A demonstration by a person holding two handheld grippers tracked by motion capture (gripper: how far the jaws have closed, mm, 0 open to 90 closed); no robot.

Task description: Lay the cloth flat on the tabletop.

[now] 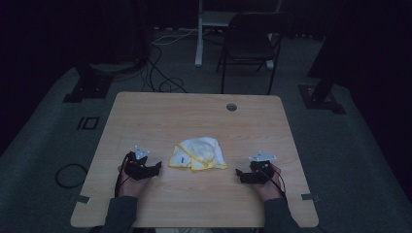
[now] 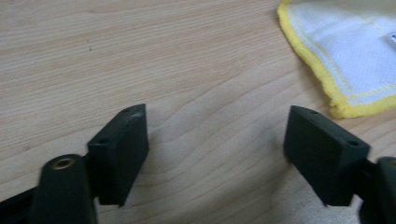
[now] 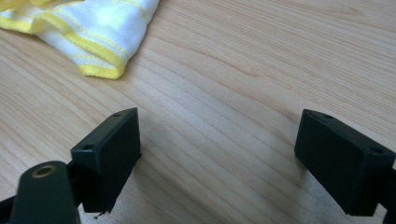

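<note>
Both forearms reach in over the near edge of the wooden table [image 1: 194,111]; the left gripper [image 1: 156,168] rests just left of the crumpled white cloth with yellow hem [image 1: 199,153], jaws spread wide apart and empty; the right gripper [image 1: 239,173] rests just right of the cloth, jaws likewise apart; beyond the table stands a dark chair [image 1: 250,43].

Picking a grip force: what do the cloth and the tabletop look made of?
The cloth looks like soft white woven or knit fabric, matte, with a stitched yellow hem; it lies crumpled. The tabletop shows light wood grain with a smooth, flat sheen, probably laminate, not bare wood.
</note>
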